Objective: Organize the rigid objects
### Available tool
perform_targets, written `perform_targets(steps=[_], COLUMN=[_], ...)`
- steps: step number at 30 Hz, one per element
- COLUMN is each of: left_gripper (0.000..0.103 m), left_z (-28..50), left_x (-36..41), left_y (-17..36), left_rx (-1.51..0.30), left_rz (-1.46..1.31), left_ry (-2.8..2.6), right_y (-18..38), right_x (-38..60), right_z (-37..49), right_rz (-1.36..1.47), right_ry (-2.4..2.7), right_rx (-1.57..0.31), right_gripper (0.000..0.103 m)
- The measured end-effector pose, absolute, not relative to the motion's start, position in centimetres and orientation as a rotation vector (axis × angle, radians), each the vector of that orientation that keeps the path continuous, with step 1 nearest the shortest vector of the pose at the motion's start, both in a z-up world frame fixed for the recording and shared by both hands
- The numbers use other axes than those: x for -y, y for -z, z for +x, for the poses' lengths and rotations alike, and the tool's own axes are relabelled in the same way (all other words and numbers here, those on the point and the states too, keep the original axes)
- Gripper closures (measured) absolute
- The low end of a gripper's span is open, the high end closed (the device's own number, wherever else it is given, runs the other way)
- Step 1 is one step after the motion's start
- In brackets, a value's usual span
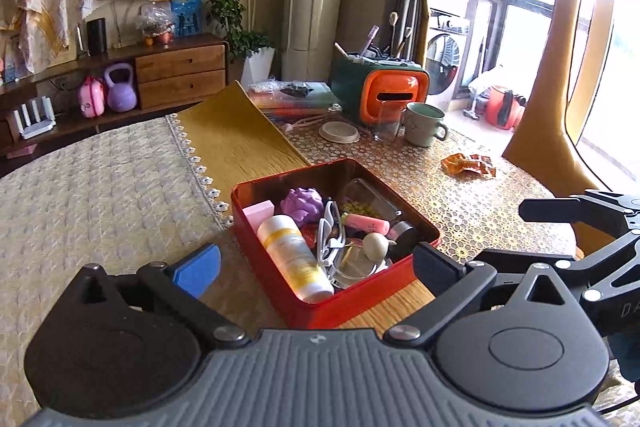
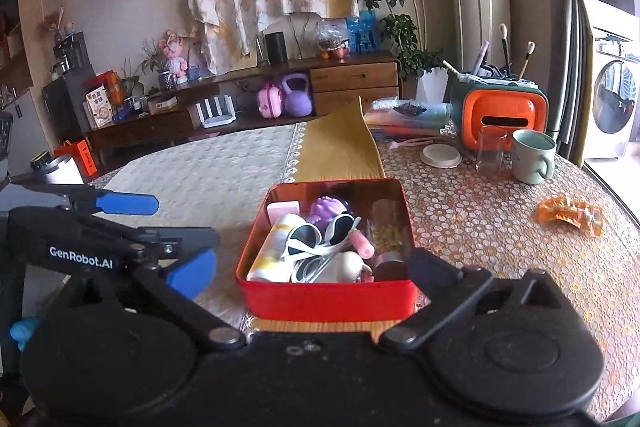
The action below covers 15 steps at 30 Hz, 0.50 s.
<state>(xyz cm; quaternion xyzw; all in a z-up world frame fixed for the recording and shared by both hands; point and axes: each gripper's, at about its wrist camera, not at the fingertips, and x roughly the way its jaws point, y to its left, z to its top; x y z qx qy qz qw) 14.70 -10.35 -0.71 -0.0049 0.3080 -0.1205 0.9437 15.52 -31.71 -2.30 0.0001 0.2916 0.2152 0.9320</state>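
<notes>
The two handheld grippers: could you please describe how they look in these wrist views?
Both are black, with round pivot housings and linkage bars. The left gripper has a ribbed grey base; the right gripper is plain black. Each has one blue-padded and one black finger. White "GenRobot.AI" lettering marks the left one.

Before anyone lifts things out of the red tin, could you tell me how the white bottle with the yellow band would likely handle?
The white bottle lies on its side in the red tin, so it could roll once freed. Its smooth round body may slip between pads. It looks like rigid plastic, probably not fragile.
</notes>
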Motion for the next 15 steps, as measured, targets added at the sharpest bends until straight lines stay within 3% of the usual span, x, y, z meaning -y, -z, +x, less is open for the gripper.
perform_targets(steps=[15], left_gripper=[0.0], left_z=[12.9], left_x=[11.7], left_y=[0.6], left_rx=[-0.619], left_rz=[0.002], left_ry=[0.253], right_y=[2.7], right_x=[33.3], right_z=[14.5], right_rz=[0.066], right_ry=[-0.389], right_rx=[-0.579], right_gripper=[0.0])
